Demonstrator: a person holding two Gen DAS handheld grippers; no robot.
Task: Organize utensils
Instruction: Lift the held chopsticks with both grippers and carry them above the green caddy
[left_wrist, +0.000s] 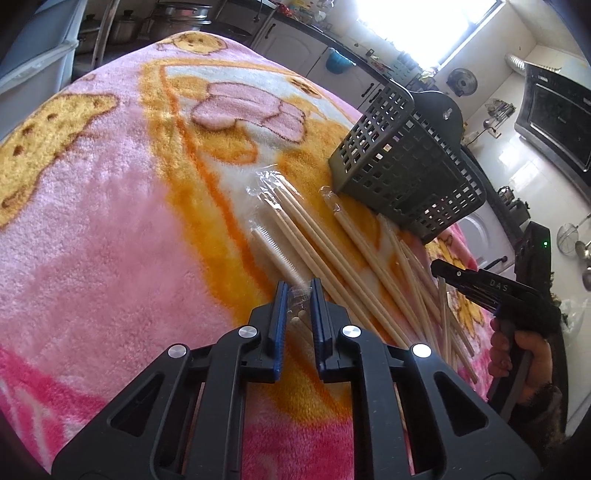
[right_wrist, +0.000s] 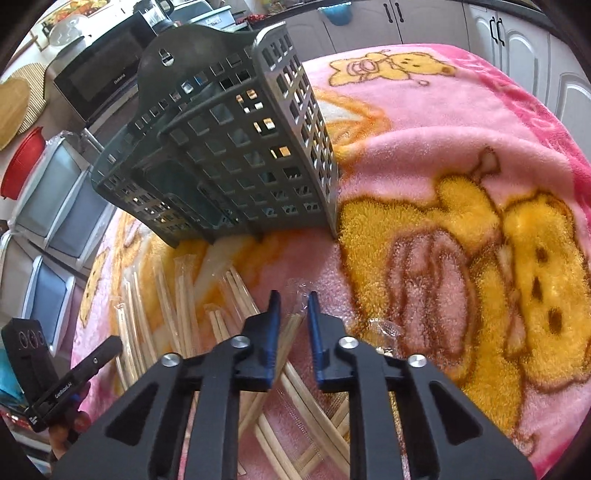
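The left hand-held gripper is clenched on a plastic-wrapped pair of pale wooden chopsticks (wrapper crinkled between the pads). The right hand-held gripper grasps another wrapped pair. Ahead of both stands the dark grey perforated plastic utensil basket on the pink fleece blanket.

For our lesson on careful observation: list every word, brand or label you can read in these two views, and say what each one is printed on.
"D A S": on the right gripper body, seen from the left wrist view.
"GenRobot.AI": on the left gripper body, seen from the right wrist view.
The brand on the black microwave: too blurred to read.
The basket and chopstick wrappers: no text.
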